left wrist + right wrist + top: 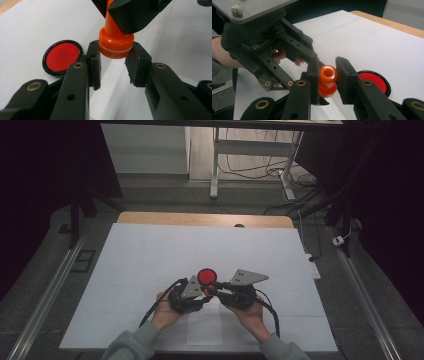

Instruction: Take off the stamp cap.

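Observation:
A glossy orange knob-shaped piece hangs just above the white sheet, held between both grippers. In the left gripper view, my left gripper is shut on the wide base of the orange piece. My right gripper is shut on the piece's narrow rounded end. In the high view the left gripper and the right gripper meet tip to tip near the front middle of the table. A red disc with a black rim lies flat on the sheet just beyond them.
A white sheet covers the table, with a strip of wooden top showing at the far edge. Beyond are desk legs and floor cables. Metal rails run along both sides.

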{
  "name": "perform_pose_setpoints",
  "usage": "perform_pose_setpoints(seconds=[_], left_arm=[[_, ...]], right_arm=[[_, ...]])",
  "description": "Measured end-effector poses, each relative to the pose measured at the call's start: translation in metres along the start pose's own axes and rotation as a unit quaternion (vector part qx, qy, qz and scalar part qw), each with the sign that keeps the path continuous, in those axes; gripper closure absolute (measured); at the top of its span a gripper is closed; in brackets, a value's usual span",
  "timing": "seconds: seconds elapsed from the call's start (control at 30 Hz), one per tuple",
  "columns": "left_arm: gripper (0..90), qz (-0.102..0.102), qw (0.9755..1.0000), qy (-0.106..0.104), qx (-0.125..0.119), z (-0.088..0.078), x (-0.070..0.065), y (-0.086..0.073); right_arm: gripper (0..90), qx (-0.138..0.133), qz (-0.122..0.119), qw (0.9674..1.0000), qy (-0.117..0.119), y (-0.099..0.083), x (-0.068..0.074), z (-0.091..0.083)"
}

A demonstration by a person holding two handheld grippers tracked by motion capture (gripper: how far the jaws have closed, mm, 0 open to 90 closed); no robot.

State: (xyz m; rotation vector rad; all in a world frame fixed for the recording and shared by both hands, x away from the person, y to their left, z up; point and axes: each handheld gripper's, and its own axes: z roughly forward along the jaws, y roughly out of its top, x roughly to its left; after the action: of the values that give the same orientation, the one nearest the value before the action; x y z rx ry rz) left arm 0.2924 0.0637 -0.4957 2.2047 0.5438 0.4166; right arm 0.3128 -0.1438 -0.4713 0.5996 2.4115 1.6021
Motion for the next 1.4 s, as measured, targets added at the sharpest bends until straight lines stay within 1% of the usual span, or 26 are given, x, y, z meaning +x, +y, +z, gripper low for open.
perform_pose_setpoints(seconds=[0.3, 0.6, 0.63, 0.67, 0.7, 0.73, 0.77, 0.8, 0.83, 0.87, 0.9, 0.97, 1.07, 1.27, 1.4], left_arm=[[65.6, 0.003, 0.9999, 0.007, 0.008, 0.001, -0.001, 0.000], [65.6, -0.006, 1.0000, 0.003, 0.007, 0.001, 0.000, 0.000], [65.6, -0.004, 0.9997, 0.009, 0.023, 0.002, 0.000, 0.000], [65.6, 0.012, 0.9983, 0.027, 0.051, 0.006, -0.001, -0.003], [65.6, 0.003, 0.9979, 0.024, 0.061, 0.010, 0.001, -0.009], [65.6, -0.027, 0.9986, -0.001, 0.044, 0.011, 0.004, -0.015], [65.6, -0.042, 0.9985, -0.010, 0.035, 0.010, 0.006, -0.015], [65.5, -0.031, 0.9990, 0.003, 0.031, 0.007, 0.005, -0.012], [65.5, -0.026, 0.9993, 0.009, 0.025, 0.004, 0.004, -0.008], [65.5, -0.026, 0.9995, 0.007, 0.016, 0.001, 0.004, -0.005], [65.5, -0.022, 0.9997, 0.008, 0.010, -0.001, 0.003, -0.004], [65.4, -0.018, 0.9997, 0.010, 0.011, -0.003, 0.003, -0.004], [65.4, -0.023, 0.9996, 0.008, 0.013, -0.003, 0.005, -0.006], [65.3, -0.030, 0.9995, 0.006, 0.000, -0.007, 0.009, -0.008], [65.2, -0.032, 0.9995, 0.006, -0.004, -0.010, 0.011, -0.009]], right_arm=[[72.9, 0.001, 0.004, 1.0000, -0.002, -0.001, 0.000, 0.001], [73.0, -0.003, 0.014, 0.9999, -0.002, -0.003, -0.001, 0.001], [73.1, -0.016, 0.013, 0.9997, -0.011, -0.003, 0.000, -0.001], [73.1, -0.034, 0.017, 0.9990, -0.022, 0.000, -0.002, -0.007], [73.1, -0.050, 0.023, 0.9981, -0.028, 0.004, -0.006, -0.014], [73.1, -0.050, 0.023, 0.9981, -0.028, 0.004, -0.006, -0.014], [73.1, -0.056, 0.022, 0.9977, -0.032, 0.007, -0.009, -0.021], [73.1, -0.057, 0.018, 0.9975, -0.037, 0.008, -0.011, -0.025], [73.1, -0.059, 0.019, 0.9973, -0.039, 0.008, -0.012, -0.027], [73.1, -0.055, 0.022, 0.9975, -0.037, 0.007, -0.014, -0.028], [73.1, -0.052, 0.022, 0.9978, -0.035, 0.006, -0.015, -0.027], [73.1, -0.048, 0.021, 0.9982, -0.029, 0.006, -0.014, -0.024], [73.0, -0.046, 0.018, 0.9985, -0.023, 0.006, -0.012, -0.022], [73.0, -0.050, 0.024, 0.9982, -0.025, 0.006, -0.015, -0.024], [73.0, -0.048, 0.023, 0.9984, -0.021, 0.005, -0.015, -0.023]])
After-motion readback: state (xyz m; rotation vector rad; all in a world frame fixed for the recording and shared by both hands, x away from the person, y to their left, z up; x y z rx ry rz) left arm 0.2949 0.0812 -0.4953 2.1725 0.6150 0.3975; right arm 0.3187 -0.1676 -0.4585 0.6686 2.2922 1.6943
